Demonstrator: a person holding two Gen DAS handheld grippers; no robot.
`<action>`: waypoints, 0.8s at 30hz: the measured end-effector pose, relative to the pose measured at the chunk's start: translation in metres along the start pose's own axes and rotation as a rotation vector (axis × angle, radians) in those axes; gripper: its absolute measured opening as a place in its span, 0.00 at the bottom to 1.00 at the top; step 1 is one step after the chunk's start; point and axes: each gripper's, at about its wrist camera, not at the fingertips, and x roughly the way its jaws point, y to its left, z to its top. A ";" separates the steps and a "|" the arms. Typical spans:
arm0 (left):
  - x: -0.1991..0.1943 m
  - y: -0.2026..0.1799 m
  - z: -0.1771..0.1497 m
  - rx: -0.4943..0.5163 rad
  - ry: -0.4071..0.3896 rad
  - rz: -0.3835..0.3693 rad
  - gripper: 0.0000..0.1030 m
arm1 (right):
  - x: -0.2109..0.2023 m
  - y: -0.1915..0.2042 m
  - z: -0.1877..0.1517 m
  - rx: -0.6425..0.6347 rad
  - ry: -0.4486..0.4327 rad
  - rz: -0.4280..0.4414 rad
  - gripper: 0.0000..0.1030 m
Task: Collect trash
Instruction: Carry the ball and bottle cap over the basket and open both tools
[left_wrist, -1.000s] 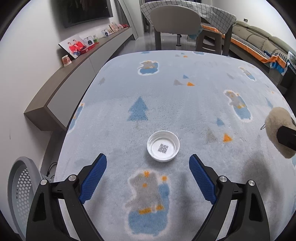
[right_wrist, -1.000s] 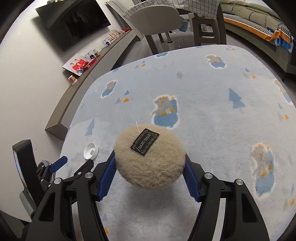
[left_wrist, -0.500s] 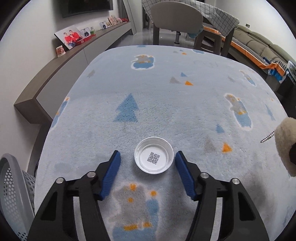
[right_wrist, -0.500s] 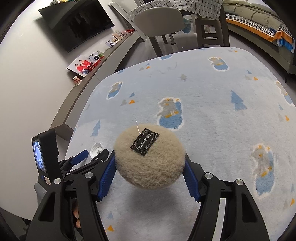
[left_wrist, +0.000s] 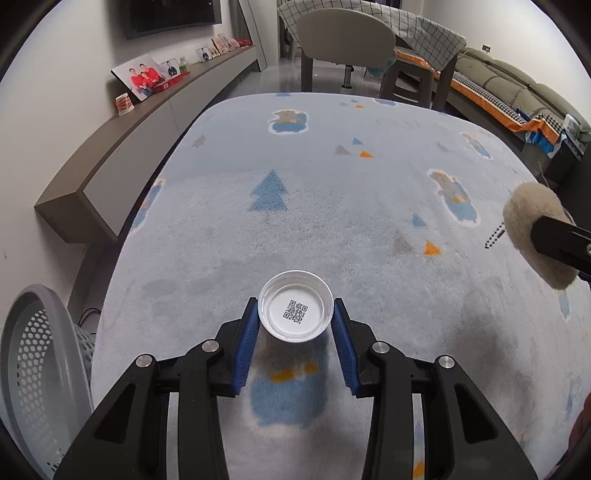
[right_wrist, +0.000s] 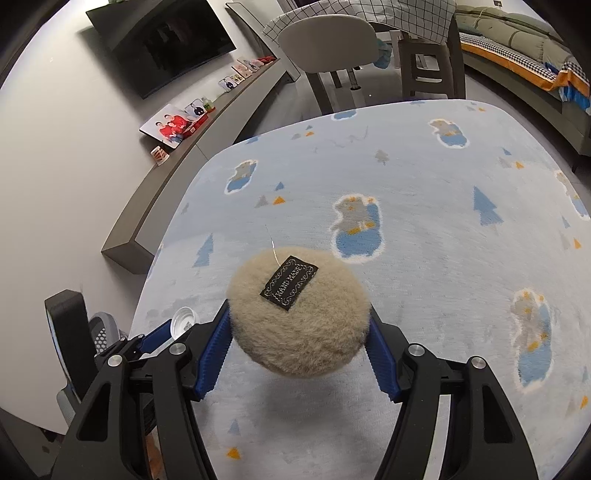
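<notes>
Left gripper apparently pinches round white lid.

White cap, beige puff, blue-patterned rug.

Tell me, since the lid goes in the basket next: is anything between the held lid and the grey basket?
Nothing visible blocks it. The left gripper holds the white lid over the blue rug; the grey mesh basket sits beyond the rug's left edge, with only bare rug between them.
</notes>
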 end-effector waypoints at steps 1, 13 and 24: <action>-0.005 0.003 -0.002 -0.001 -0.003 0.000 0.37 | 0.000 0.003 -0.001 -0.006 0.000 -0.002 0.63; -0.077 0.066 -0.035 -0.051 -0.071 0.089 0.37 | -0.007 0.065 -0.015 -0.083 -0.008 0.037 0.63; -0.134 0.151 -0.071 -0.132 -0.112 0.194 0.37 | -0.011 0.175 -0.042 -0.251 -0.017 0.113 0.63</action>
